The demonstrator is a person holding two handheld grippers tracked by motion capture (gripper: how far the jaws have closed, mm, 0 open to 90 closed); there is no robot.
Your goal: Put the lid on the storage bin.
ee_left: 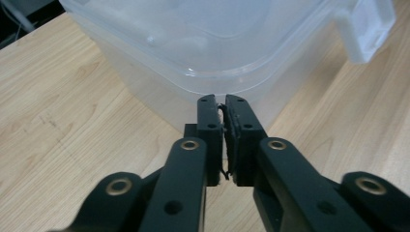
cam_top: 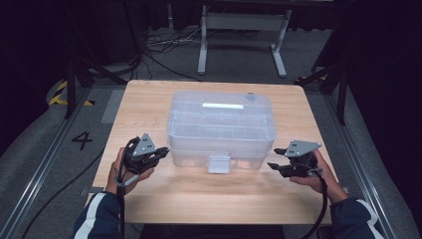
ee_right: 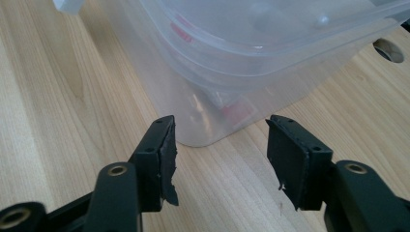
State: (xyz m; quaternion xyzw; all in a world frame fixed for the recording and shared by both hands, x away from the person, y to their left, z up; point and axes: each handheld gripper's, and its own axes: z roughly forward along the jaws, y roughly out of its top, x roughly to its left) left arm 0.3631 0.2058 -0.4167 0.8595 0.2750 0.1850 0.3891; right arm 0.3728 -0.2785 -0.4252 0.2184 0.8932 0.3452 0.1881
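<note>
While both hands are held low at the near half of the wooden table (cam_top: 149, 209), a clear plastic storage box (cam_top: 221, 127) with its lid on is seen at the table's centre, set slightly toward 12 o'clock. A translucent latch tab (cam_top: 219, 163) hangs from the box's near edge, at 6 o'clock of the box.

Left gripper (cam_top: 160, 153): held at roughly 8 o'clock of the box, tips aimed at the near left corner. In the left gripper view the 2 jaws are seen nearly together, with only a thin slit between the pads (ee_left: 212, 126) and nothing clamped. The left gripper (ee_left: 223, 104) tips are just beside the box (ee_left: 203, 43) corner wall, under the lid rim; contact cannot be told. The latch tab (ee_left: 367, 26) is seen at 2 o'clock in that view.

Right gripper (cam_top: 274, 164): held at roughly 4 o'clock of the box, just off its near right corner. In the right gripper view the jaws are spread wide, and bare table (ee_right: 58, 96) is seen between them. The right gripper (ee_right: 220, 140) is lined up on the rounded box (ee_right: 251, 58) corner, which stands just beyond the tips at 12 o'clock, apart from both pads (ee_right: 285, 154). Something red is seen faintly through the box wall; what it is cannot be told.

Dark sleeves with white stripes are noted at 6 o'clock of the high view.
</note>
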